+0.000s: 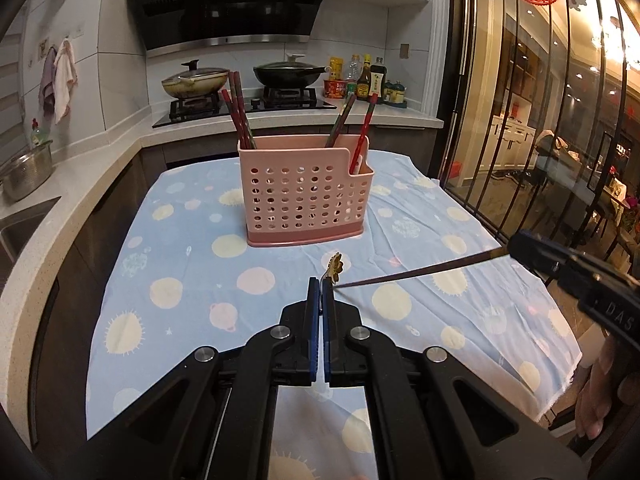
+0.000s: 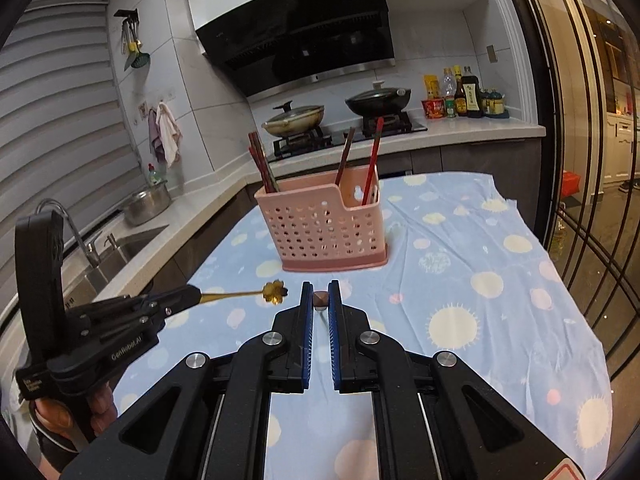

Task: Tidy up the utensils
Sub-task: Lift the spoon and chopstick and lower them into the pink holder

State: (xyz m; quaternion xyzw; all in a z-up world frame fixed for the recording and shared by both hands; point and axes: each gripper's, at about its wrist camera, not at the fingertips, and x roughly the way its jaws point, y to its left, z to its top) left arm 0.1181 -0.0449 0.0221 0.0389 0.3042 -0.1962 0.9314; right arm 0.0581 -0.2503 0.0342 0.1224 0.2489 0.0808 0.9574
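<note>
A pink perforated utensil holder [image 1: 304, 192] stands on the blue spotted cloth [image 1: 192, 264], with several red-brown chopsticks [image 1: 240, 112] upright in it. It also shows in the right wrist view [image 2: 324, 228]. My left gripper [image 1: 322, 284] is shut on a gold utensil with a flower-shaped end [image 1: 335, 267], which shows in the right wrist view [image 2: 274, 292] too. My right gripper [image 2: 320, 300] is shut on a dark chopstick [image 1: 420, 274], seen end-on in its own view [image 2: 320, 299]. Both are held above the cloth, in front of the holder.
Behind the table a counter holds a stove with two lidded pans [image 1: 192, 80], sauce bottles [image 1: 370, 80], a metal pot [image 1: 28, 170] and a sink [image 2: 120, 244]. A barred glass door [image 1: 540, 100] runs along the right.
</note>
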